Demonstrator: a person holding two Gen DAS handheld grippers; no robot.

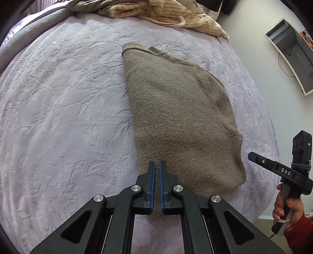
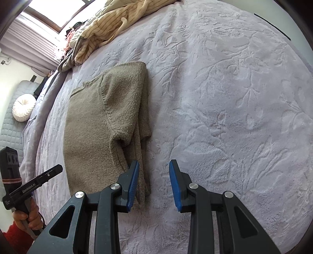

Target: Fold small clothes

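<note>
A taupe knit sweater (image 1: pixel 182 117) lies folded lengthwise on the lilac bedspread (image 1: pixel 58 107); it also shows in the right wrist view (image 2: pixel 101 125), with a sleeve folded over its right side. My left gripper (image 1: pixel 157 168) is shut, with a thin slit between the blue pads, over the sweater's near hem; whether it pinches fabric is unclear. My right gripper (image 2: pixel 154 172) is open and empty, its left finger at the sweater's near right corner. The right gripper (image 1: pixel 273 166) shows in the left view, the left gripper (image 2: pixel 39 179) in the right view.
A pile of cream striped and grey clothes (image 1: pixel 156 11) lies at the bed's far end, also in the right wrist view (image 2: pixel 105 25). A round white cushion (image 2: pixel 23 109) and padded headboard are at the left. A mirror (image 1: pixel 291 54) hangs on the right wall.
</note>
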